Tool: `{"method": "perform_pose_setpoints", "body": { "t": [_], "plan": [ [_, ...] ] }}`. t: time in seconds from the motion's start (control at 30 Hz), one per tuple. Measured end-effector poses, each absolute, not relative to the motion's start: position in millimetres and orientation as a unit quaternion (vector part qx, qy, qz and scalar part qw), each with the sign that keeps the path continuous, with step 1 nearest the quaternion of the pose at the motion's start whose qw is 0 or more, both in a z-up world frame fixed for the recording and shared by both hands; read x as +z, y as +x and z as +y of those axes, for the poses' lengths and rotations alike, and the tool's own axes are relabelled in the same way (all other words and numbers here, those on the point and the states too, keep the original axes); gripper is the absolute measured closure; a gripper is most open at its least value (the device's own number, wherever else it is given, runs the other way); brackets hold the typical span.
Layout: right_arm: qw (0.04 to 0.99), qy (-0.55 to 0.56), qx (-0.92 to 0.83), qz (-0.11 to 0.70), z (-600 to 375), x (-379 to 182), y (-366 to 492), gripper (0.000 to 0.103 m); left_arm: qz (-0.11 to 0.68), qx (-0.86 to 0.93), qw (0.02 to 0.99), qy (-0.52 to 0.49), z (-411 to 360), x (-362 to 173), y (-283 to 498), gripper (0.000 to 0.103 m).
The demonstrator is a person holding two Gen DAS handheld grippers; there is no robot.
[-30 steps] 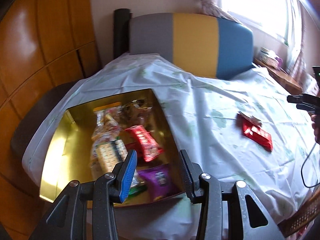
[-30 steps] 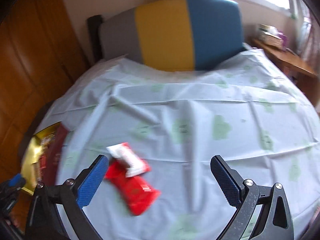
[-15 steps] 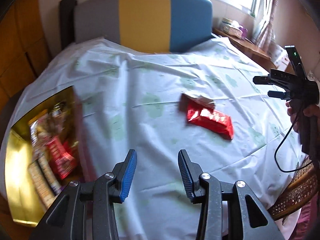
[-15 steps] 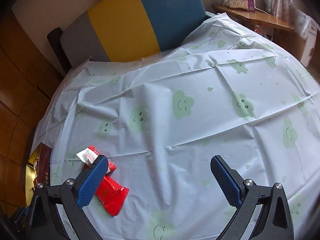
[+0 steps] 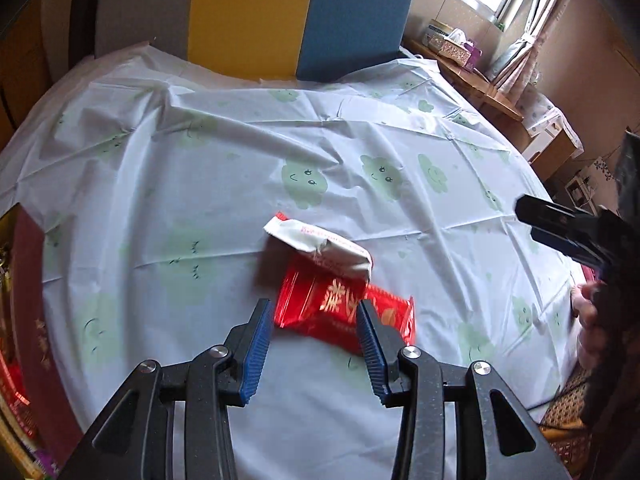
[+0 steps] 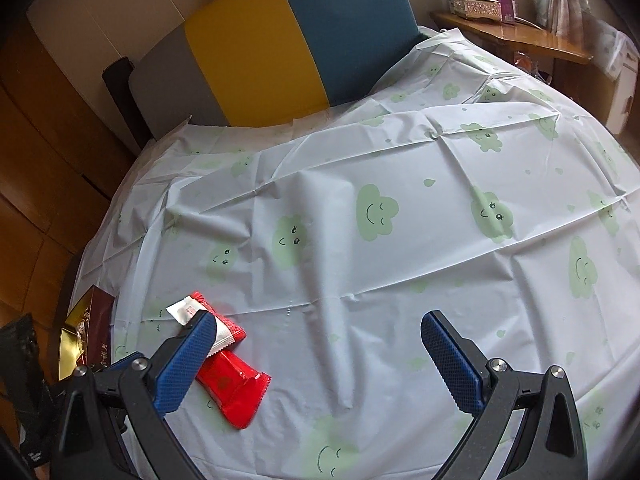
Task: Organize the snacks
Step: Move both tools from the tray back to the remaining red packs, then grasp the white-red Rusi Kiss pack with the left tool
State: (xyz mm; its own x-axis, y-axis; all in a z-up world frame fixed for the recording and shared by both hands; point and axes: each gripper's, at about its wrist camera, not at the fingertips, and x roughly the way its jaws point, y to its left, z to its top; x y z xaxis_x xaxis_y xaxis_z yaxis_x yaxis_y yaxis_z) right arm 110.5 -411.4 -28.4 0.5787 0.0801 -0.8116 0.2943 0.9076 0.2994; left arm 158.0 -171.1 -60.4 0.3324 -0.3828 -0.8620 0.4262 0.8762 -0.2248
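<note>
A red snack packet (image 5: pixel 344 308) lies on the cloud-print tablecloth (image 5: pixel 240 184), and a smaller white packet (image 5: pixel 320 248) rests across its far end. My left gripper (image 5: pixel 314 312) hovers over the red packet's near end. Its jaws are partly apart with nothing pressed between the pads. In the right wrist view the red packet (image 6: pixel 232 384) and the white packet (image 6: pixel 184 310) lie by the left fingertip of my right gripper (image 6: pixel 320 324). That gripper stands wide open over bare cloth.
A gold-lined snack box (image 5: pixel 20 320) with dark red walls sits at the table's left edge, also the box (image 6: pixel 92 332) seen from the right. A grey, yellow and blue chair back (image 6: pixel 280 40) stands behind the table. A hand (image 5: pixel 588 312) holds the right gripper.
The left gripper swung right, from above the gold box to over the red packet, and sank a little. The right gripper rolled slightly and otherwise stayed; both jaw gaps are unchanged.
</note>
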Motion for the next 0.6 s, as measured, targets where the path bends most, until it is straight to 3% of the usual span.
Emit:
{"method": "perform_pose_setpoints", "body": {
  "t": [0.6],
  "plan": [
    [0.860,0.235,-0.075,0.446,-426.7,-21.9,107.2,0.000,0.519,-0.303,0.799,0.023,-257.5,-75.6,210.7,0.060]
  ]
}}
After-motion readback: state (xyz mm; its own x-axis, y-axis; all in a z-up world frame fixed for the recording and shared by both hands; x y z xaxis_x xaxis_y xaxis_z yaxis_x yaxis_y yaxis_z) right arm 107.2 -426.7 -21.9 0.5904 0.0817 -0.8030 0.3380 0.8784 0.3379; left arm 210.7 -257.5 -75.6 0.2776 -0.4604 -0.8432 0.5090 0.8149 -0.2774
